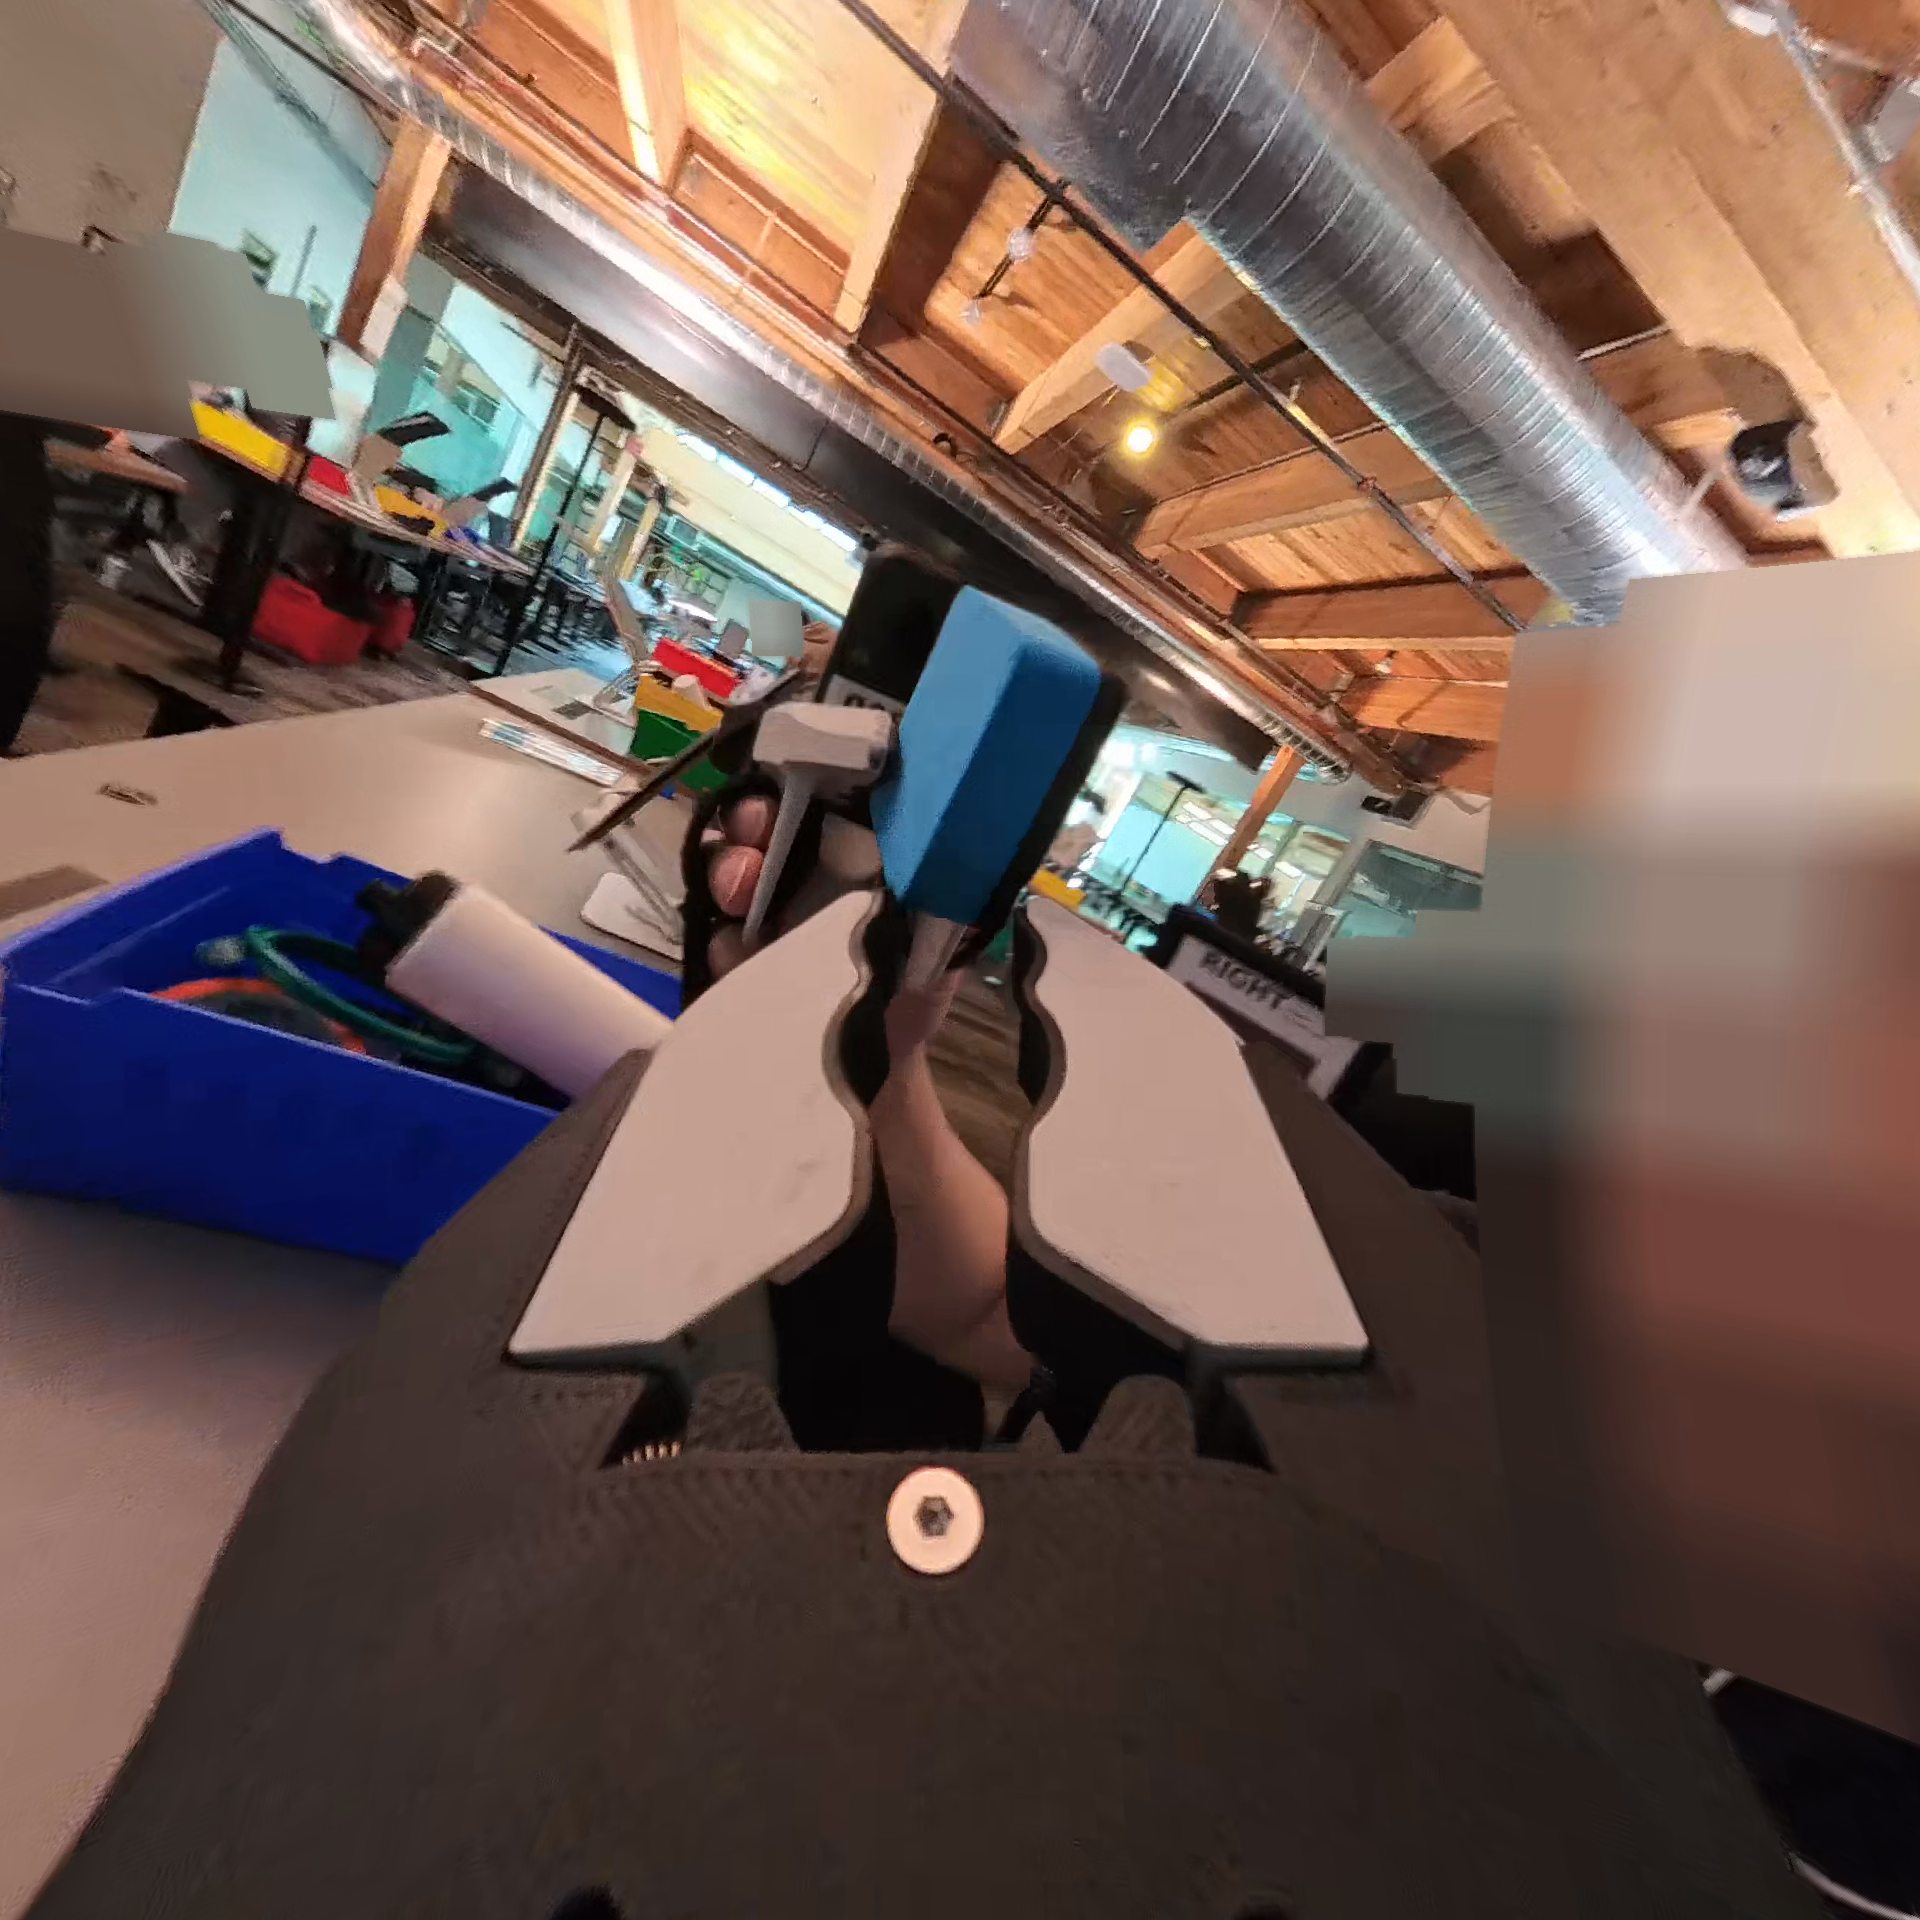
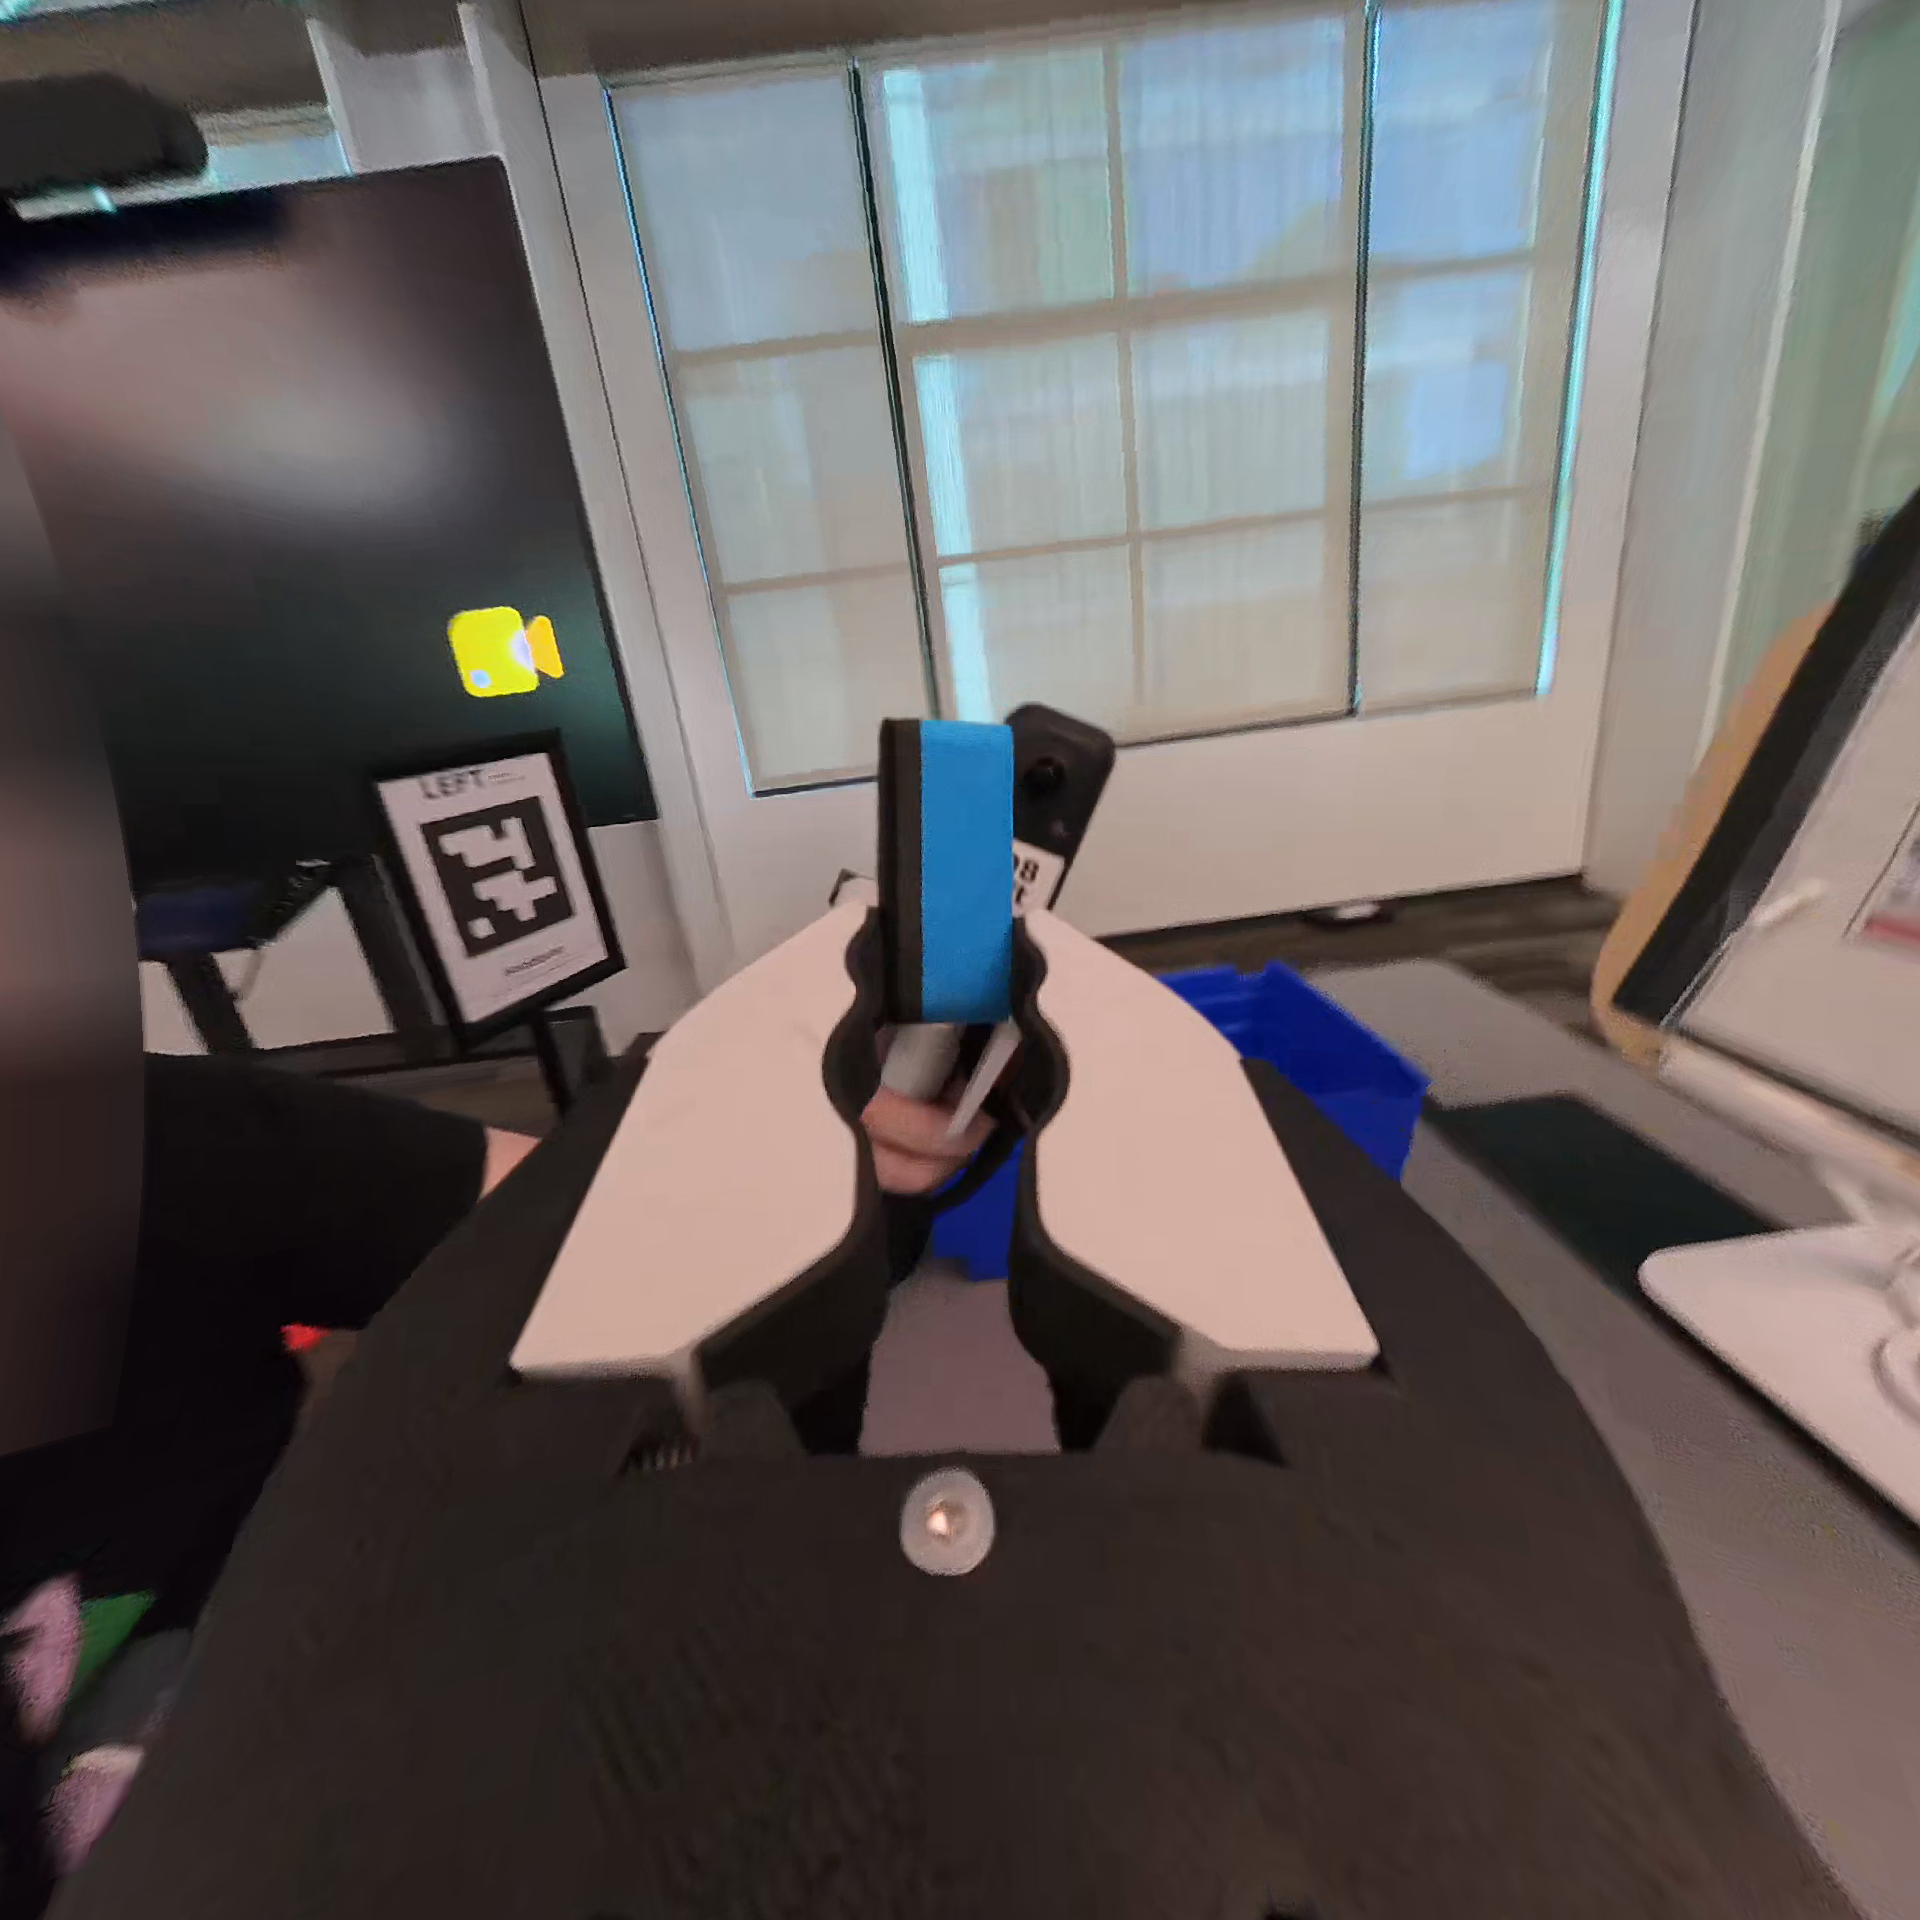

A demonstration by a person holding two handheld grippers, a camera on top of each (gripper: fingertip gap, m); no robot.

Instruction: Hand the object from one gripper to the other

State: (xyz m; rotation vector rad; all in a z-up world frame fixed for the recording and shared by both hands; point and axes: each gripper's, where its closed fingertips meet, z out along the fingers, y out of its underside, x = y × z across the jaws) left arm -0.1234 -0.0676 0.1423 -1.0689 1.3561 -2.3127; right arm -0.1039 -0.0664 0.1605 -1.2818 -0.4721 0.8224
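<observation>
The object is a blue foam eraser with a black felt side (image 2: 961,862). My right gripper (image 2: 948,940) is shut on its lower part and holds it upright in the air. In the left wrist view the eraser (image 1: 987,748) hangs just beyond my left gripper (image 1: 951,920), which is open and empty; the eraser's lower end sits at the fingertips, and I cannot tell whether it touches them. The right gripper's grey fingers (image 1: 779,852) show edge-on around the eraser. The left gripper's thin fingers (image 2: 920,1060) show just below the eraser in the right wrist view.
A blue bin (image 1: 260,1132) holding a white roll (image 1: 509,977) and cables stands on the grey table (image 1: 156,1403) to the left; it also shows in the right wrist view (image 2: 1309,1049). A white monitor stand (image 2: 1787,1340) is at the right. A marker sign (image 2: 499,883) stands behind. The tips of both grippers are at nearly the same place.
</observation>
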